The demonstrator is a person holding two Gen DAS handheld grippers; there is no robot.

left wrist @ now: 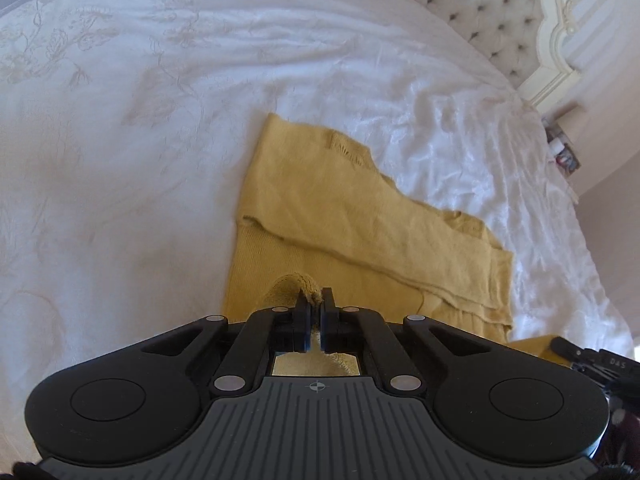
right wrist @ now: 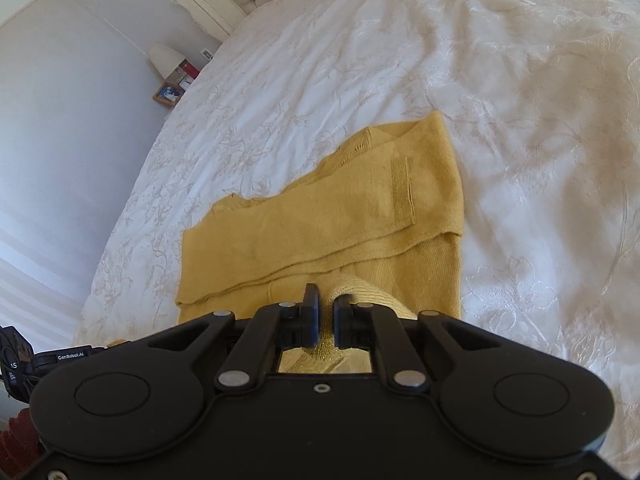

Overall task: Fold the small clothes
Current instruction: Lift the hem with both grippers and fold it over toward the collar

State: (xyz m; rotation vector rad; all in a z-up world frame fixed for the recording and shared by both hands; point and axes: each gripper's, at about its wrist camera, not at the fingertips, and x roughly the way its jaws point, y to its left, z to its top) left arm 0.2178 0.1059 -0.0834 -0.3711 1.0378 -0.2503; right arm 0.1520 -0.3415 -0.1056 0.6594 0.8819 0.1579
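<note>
While pinched by both grippers, yellow sweater [left wrist: 320, 200].

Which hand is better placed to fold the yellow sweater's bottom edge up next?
Neither alone, probably: the left gripper and right gripper each already pinch the sweater hem, so both should lift together.

Right tool [right wrist: 325, 304] pinching yellow sweater [right wrist: 320, 216] hem

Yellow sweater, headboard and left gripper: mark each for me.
yellow sweater [left wrist: 320, 200], left wrist view, folded sleeve.
headboard [left wrist: 480, 4], left wrist view, tufted panel.
left gripper [left wrist: 316, 300], left wrist view, between fingertips pinching the hem.
</note>
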